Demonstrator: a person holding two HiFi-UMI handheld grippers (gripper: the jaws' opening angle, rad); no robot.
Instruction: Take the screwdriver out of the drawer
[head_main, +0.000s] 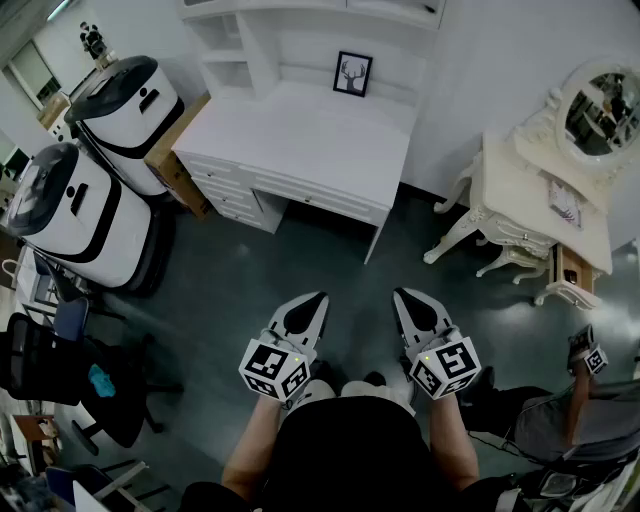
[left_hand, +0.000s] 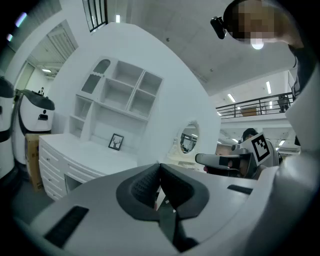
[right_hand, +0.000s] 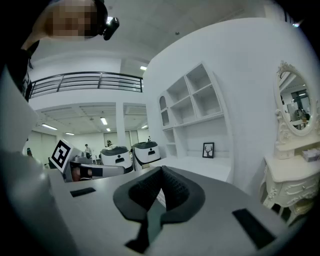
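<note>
Standing well apart from the white table (head_main: 300, 140), the person holds the left tongs (head_main: 316, 300) and right tongs (head_main: 401, 297) clenched on nothing, both aimed roughly level toward it. No screwdriver shows. I judge it lies inside one of the closed drawers (head_main: 232, 192) at the table's left end, so its long axis cannot be told. That stack lies ahead and leftward, nearer the left tongs.

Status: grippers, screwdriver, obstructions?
Left gripper, right gripper shut, empty. Screwdriver not visible; drawers of white desk closed. Nothing seen blocking approach.
</note>
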